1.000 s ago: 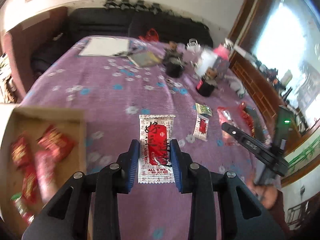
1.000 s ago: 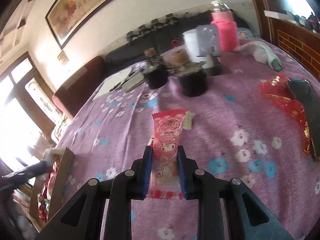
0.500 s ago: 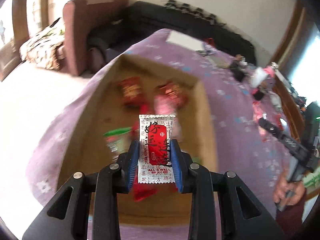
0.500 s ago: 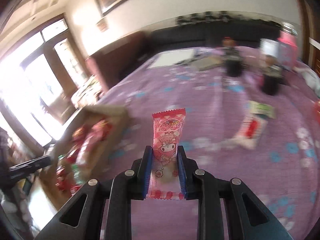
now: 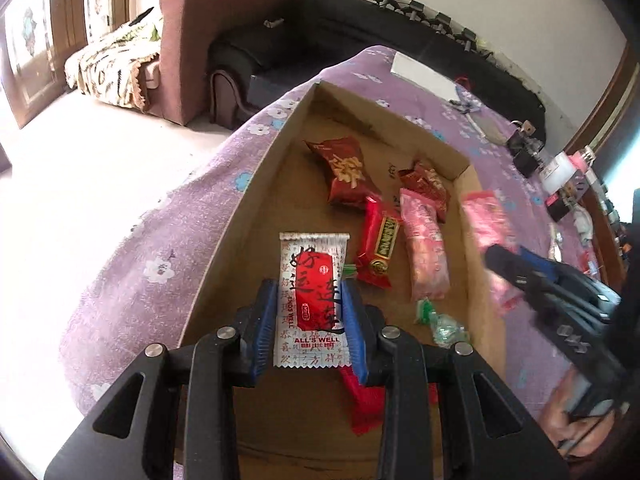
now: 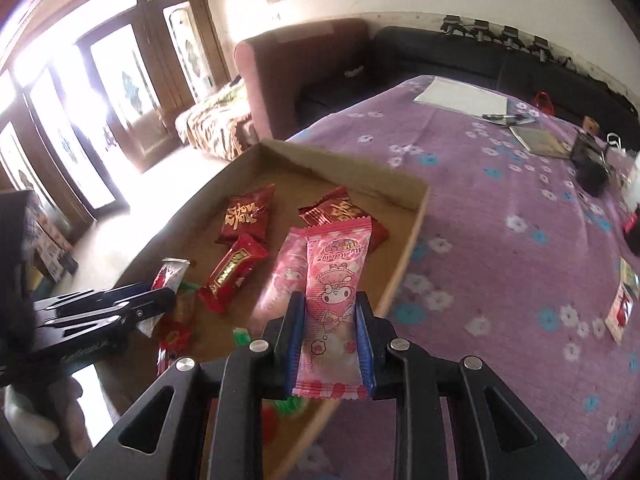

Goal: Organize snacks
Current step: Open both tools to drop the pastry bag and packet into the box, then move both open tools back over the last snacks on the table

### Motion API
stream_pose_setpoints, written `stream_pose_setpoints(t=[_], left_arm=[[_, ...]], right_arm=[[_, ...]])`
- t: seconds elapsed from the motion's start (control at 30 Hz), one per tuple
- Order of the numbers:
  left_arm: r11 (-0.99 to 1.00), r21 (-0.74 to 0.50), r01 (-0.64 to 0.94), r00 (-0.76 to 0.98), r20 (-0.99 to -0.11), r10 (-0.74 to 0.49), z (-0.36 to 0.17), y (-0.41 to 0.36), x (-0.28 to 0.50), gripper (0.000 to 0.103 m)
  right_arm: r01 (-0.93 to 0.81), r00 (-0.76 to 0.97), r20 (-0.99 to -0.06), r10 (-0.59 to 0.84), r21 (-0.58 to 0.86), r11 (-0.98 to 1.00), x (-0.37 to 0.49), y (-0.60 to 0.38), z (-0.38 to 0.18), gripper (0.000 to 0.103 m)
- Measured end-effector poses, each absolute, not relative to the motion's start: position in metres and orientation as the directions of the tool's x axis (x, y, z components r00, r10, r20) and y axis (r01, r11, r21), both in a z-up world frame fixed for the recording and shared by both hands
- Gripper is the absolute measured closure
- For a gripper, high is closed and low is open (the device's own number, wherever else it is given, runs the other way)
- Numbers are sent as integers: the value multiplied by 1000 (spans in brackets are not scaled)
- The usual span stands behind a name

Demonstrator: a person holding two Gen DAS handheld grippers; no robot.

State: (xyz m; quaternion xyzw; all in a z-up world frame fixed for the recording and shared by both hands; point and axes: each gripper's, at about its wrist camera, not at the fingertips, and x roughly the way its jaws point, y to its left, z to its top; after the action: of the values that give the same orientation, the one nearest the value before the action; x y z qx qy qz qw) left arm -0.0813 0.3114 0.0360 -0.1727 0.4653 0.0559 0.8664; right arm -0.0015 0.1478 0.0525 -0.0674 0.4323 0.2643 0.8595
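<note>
We had the left gripper [image 5: 309, 320] clamped on a white-and-red packet [image 5: 313, 300] reading "ALL'S WELL", held over the cardboard box [image 5: 256, 200]. The right gripper [image 6: 331, 340] pinched a pink cartoon-print wrapper [image 6: 334, 292] above the box's right wall; its lettering wasn't legible.
</note>
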Motion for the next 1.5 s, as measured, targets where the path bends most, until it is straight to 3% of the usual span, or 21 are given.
stream_pose_setpoints(t=[0.07,0.23,0.27,0.3,0.37,0.67,0.93,1.5], left_arm=[[926,-276,-256,570,-817,-86,38,314,-86,57],[921,-302,-244,605,-790,-99,51,312,-99,56],[922,-301,-242,609,-787,-97,53,312,-100,56],[923,-299,-241,615,-783,-93,56,311,-102,56],[923,-302,-240,624,-776,-92,60,311,-105,56],[946,-235,-223,651,-758,-34,76,286,-114,56],[962,-222,-157,645,-761,-71,84,249,-114,56],[976,-196,97,571,-792,-216,83,134,-95,56]], right_arm=[[-506,487,-786,381,102,857,4,153,49,79],[-477,524,-787,326,46,878,7,161,43,76],[-474,534,-783,319,35,880,7,162,44,69],[-471,540,-779,318,33,882,7,161,45,55],[-460,553,-764,332,52,886,7,155,49,42],[-412,598,-722,349,96,906,-4,111,72,41],[-341,612,-734,295,92,936,-22,38,63,36],[84,617,-783,78,165,983,0,-186,37,35]])
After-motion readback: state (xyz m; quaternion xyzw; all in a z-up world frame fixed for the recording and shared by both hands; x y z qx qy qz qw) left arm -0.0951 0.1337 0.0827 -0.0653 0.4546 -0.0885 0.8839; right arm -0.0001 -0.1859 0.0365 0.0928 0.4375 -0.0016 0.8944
